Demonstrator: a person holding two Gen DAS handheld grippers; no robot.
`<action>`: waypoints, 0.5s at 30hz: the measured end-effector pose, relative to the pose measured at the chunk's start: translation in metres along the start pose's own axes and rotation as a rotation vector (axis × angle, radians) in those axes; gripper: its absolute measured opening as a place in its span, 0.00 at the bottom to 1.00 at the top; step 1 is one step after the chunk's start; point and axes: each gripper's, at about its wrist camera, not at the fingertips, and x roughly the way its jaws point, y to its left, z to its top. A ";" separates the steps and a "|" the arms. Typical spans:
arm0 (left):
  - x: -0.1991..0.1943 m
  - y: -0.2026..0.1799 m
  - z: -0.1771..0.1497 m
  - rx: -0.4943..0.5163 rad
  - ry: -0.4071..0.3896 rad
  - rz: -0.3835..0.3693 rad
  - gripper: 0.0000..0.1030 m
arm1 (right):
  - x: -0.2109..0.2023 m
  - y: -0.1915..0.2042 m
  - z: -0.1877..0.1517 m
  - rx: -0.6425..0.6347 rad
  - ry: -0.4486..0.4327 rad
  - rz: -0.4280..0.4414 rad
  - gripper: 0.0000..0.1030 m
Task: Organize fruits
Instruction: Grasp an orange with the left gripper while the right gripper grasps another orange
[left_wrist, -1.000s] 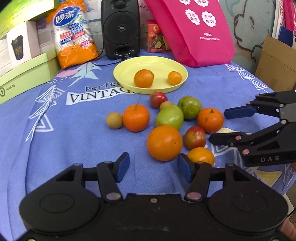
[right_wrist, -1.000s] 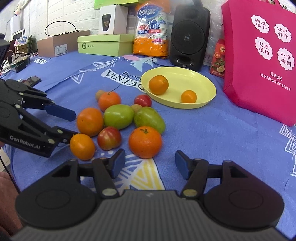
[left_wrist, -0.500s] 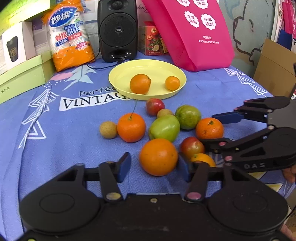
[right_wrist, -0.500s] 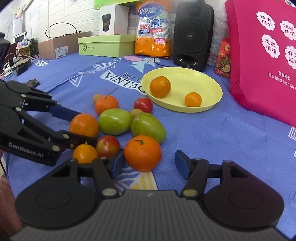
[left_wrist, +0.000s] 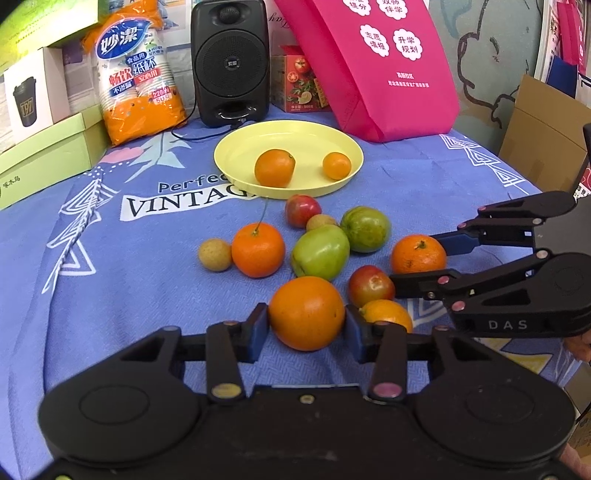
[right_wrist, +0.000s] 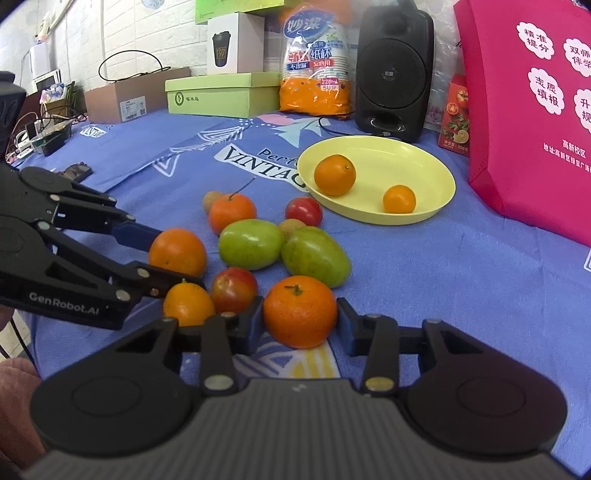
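Note:
Several fruits lie in a cluster on the blue cloth. My left gripper (left_wrist: 306, 325) is closed around a large orange (left_wrist: 306, 313), its pads touching both sides. My right gripper (right_wrist: 300, 319) is closed around an orange with a green stem (right_wrist: 299, 311); in the left wrist view this orange (left_wrist: 418, 254) sits between its fingers. A yellow plate (left_wrist: 243, 155) behind the cluster holds two oranges (left_wrist: 274, 168). Green tomatoes (left_wrist: 320, 253), red tomatoes (left_wrist: 370, 285), a stemmed orange (left_wrist: 258, 250) and small brownish fruits (left_wrist: 215, 254) lie between.
A black speaker (left_wrist: 229, 62), an orange pack of paper cups (left_wrist: 136, 74), green boxes (left_wrist: 44, 155) and a pink bag (left_wrist: 373, 62) stand along the back. A cable runs from the speaker. A cardboard box (left_wrist: 546, 140) is at the right.
Both grippers moved forward into the fruit cluster and narrowed, the left around the large orange, the right around the green-stemmed orange.

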 end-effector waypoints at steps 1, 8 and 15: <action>-0.002 0.000 0.000 -0.001 -0.001 0.001 0.42 | -0.002 0.000 0.000 -0.001 0.000 -0.001 0.38; -0.017 0.000 -0.001 -0.001 -0.020 0.016 0.42 | -0.017 0.004 -0.005 -0.007 -0.007 -0.013 0.38; -0.037 0.002 0.002 0.005 -0.051 0.040 0.42 | -0.036 0.004 -0.006 -0.013 -0.036 -0.029 0.38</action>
